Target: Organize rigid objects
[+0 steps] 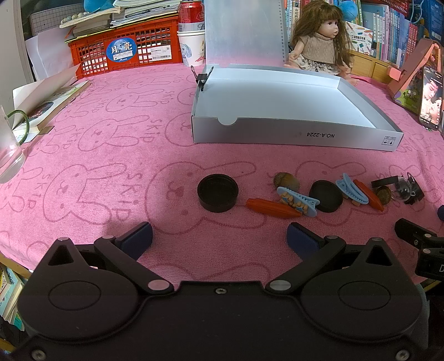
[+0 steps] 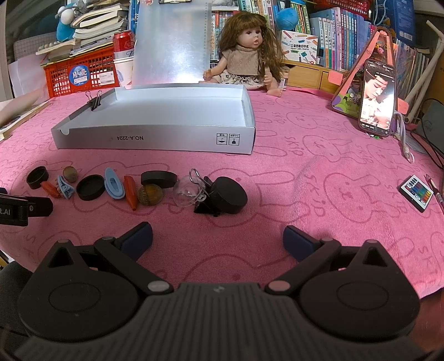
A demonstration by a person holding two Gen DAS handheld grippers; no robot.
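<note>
A row of small things lies on the pink cloth in front of an open grey box [image 1: 291,136] [image 2: 155,141]. In the left wrist view: a black round lid [image 1: 218,192], an orange stick [image 1: 273,208], a blue hair clip [image 1: 297,200], a brown nut [image 1: 285,180], a second black lid [image 1: 325,195]. In the right wrist view: a black cap [image 2: 231,198] on a black binder clip, a clear half-ball [image 2: 187,191], a brown nut [image 2: 149,195], an orange stick [image 2: 130,191]. My left gripper [image 1: 219,237] and right gripper [image 2: 217,237] both stand open and hold nothing, near of the row.
A doll [image 2: 247,55], a red crate [image 1: 122,50], a red can [image 1: 190,14] and books stand behind the box. A phone on a stand [image 2: 377,97] and a small remote [image 2: 416,193] are at the right. An open book [image 1: 47,102] and a glass [image 1: 8,155] are at the left.
</note>
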